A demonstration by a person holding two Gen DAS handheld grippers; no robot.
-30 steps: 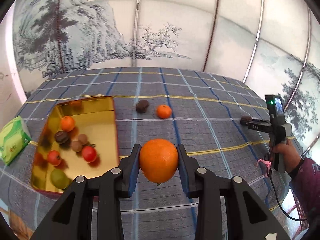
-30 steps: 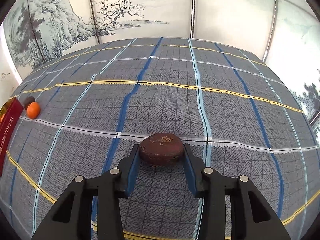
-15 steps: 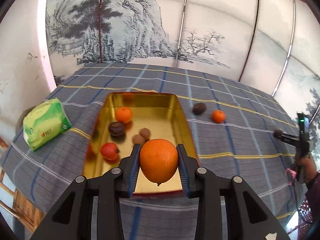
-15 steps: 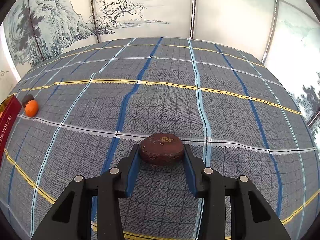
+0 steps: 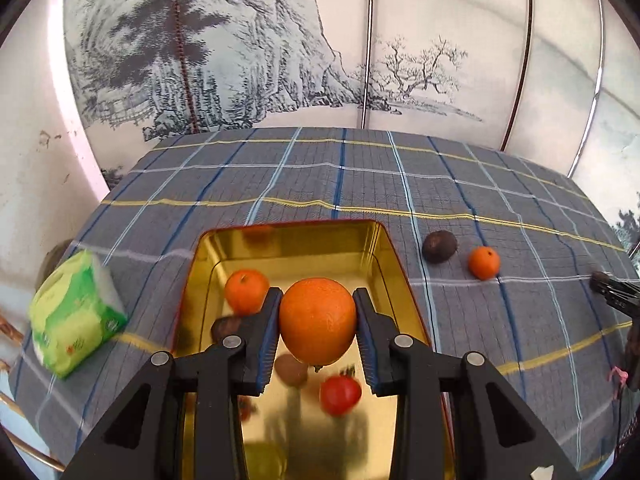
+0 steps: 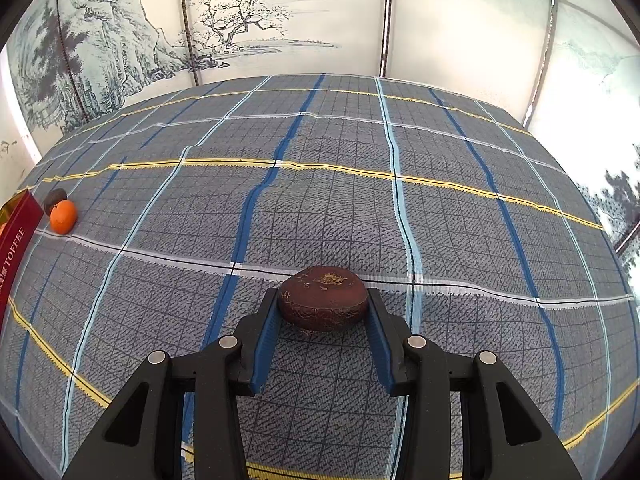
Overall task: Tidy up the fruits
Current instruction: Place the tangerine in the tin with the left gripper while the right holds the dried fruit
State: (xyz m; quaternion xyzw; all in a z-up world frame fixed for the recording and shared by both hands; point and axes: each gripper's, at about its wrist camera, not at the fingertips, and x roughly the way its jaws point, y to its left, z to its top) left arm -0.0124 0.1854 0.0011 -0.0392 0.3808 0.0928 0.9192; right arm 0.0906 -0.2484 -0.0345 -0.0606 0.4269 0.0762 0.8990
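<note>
My left gripper (image 5: 318, 326) is shut on a large orange (image 5: 317, 320) and holds it above the gold tin tray (image 5: 288, 240). Inside the tray lie a small tangerine (image 5: 246, 291), a red fruit (image 5: 340, 394), a brown fruit (image 5: 291, 369) and a dark one (image 5: 226, 327) partly hidden by the finger. My right gripper (image 6: 323, 312) is shut on a flat dark-brown fruit (image 6: 323, 303) low over the checked cloth. On the cloth right of the tray lie a dark fruit (image 5: 439, 246) and a small tangerine (image 5: 484, 263).
A green tissue pack (image 5: 74, 312) sits left of the tray near the table's edge. The tray's red side (image 6: 16, 240) shows at the far left of the right wrist view, with the tangerine (image 6: 63, 216) beside it. Painted screens stand behind the table.
My left gripper has carried the orange leftward from over the cloth to above the tray. The right gripper and its brown fruit have stayed put.
</note>
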